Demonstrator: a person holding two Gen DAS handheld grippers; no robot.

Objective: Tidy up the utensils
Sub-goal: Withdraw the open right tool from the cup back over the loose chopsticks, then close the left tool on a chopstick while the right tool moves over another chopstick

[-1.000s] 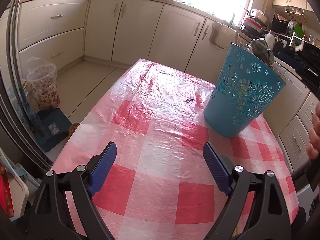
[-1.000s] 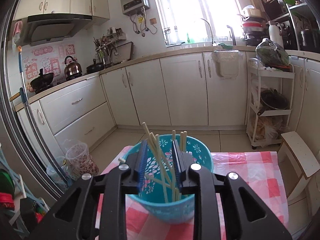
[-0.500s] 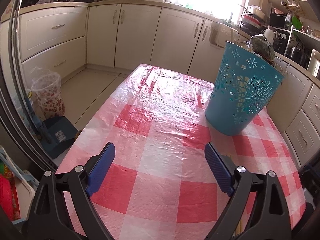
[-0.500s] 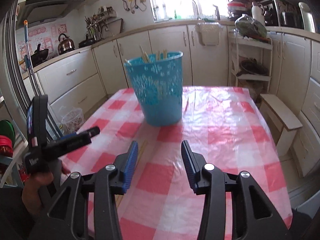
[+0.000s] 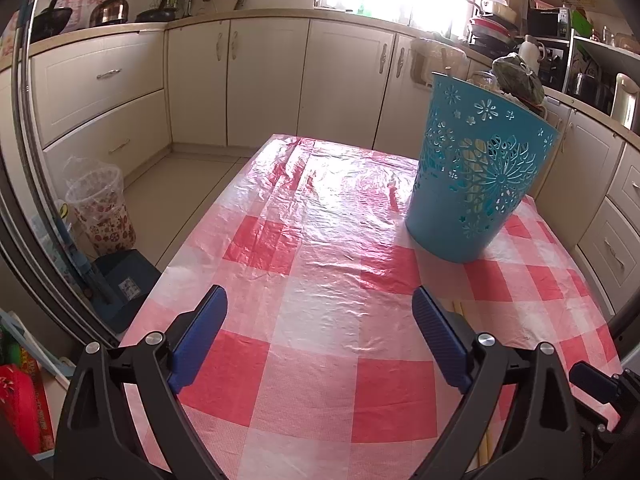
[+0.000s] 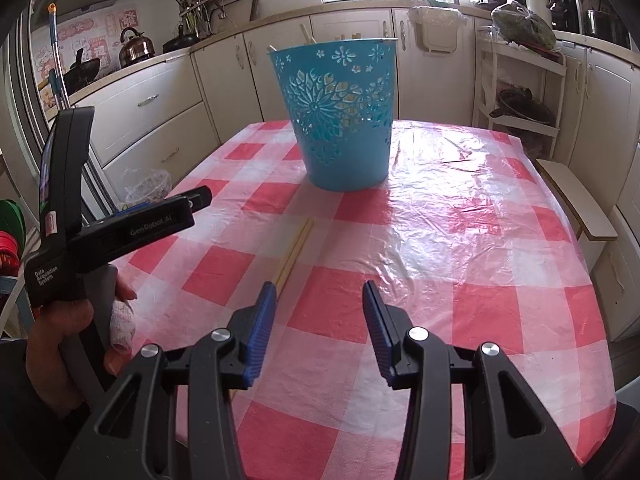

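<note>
A blue cut-out basket [image 5: 480,184] [image 6: 340,116] stands upright on the checked table, with chopstick ends [image 6: 306,34] poking over its rim. A pair of pale chopsticks [image 6: 296,250] [image 5: 458,308] lies flat on the cloth on the near side of the basket. My right gripper [image 6: 319,292] hovers low over the table, open and empty, its left finger just right of those chopsticks. My left gripper [image 5: 320,300] is wide open, its jaws still opening, with only bare cloth between them and the basket ahead to its right.
A hand [image 6: 68,332] holds the left gripper's handle at the table's left edge. The red-and-white tablecloth [image 6: 460,216] is glossy and wrinkled. A clear bin [image 5: 102,208] and a blue dustpan [image 5: 124,284] sit on the floor to the left. Kitchen cabinets [image 5: 264,80] ring the room.
My right gripper left its place above the basket, dropped back low over the near table, and its jaws spread apart. The left view tilted up slightly, its jaws a little wider.
</note>
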